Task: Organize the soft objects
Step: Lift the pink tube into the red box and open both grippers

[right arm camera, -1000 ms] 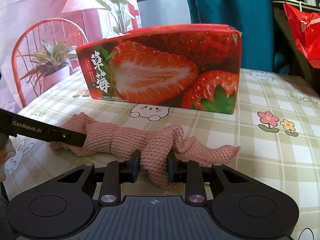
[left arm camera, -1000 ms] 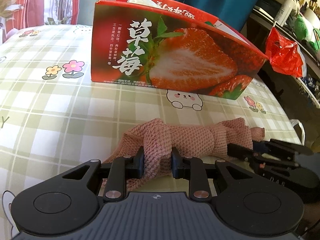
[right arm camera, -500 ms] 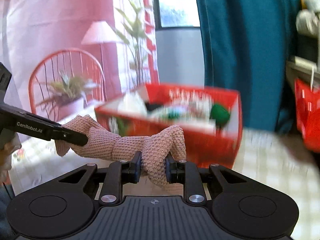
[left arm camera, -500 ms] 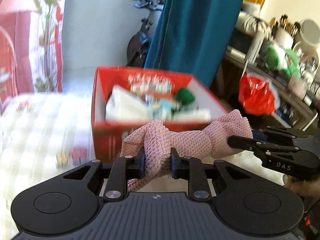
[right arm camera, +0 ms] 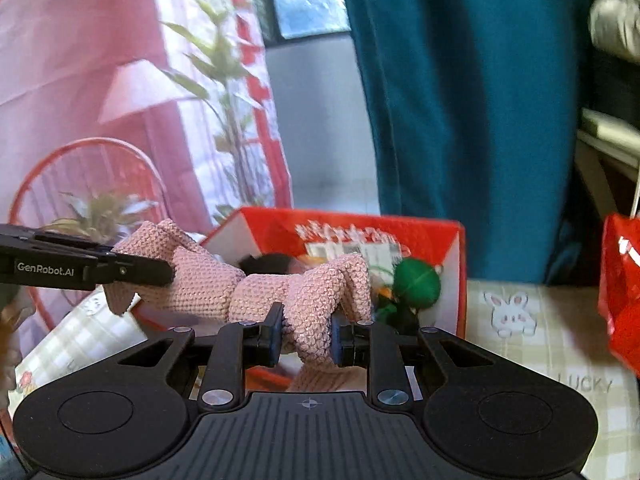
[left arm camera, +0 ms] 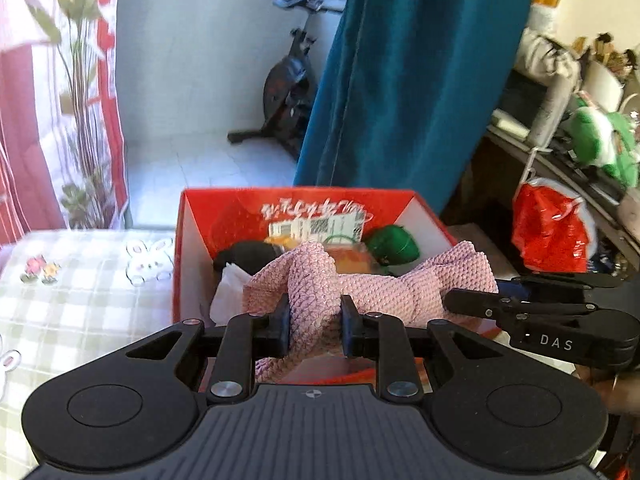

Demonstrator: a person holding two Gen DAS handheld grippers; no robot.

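A pink knitted cloth [left arm camera: 384,288] hangs stretched between both grippers, above the open red strawberry box [left arm camera: 188,248]. My left gripper [left arm camera: 313,326] is shut on its left end. My right gripper [right arm camera: 306,330] is shut on its right end, with the cloth [right arm camera: 208,280] running off to the left. The right gripper also shows in the left wrist view [left arm camera: 476,304], and the left gripper in the right wrist view [right arm camera: 160,272]. The box [right arm camera: 456,280] holds a green soft thing [left arm camera: 394,242], a black one [left arm camera: 244,256], white paper [left arm camera: 228,292] and other items.
The box stands on a checked tablecloth with bunny prints [left arm camera: 80,288]. A red plastic bag [left arm camera: 552,232] hangs at the right by cluttered shelves. A teal curtain [left arm camera: 420,80] hangs behind the box. A red wire chair [right arm camera: 80,184] and plant stand at the left.
Both grippers have lifted the pink cloth off the table and carried it up and forward, over the open box. The box's inside now shows from above.
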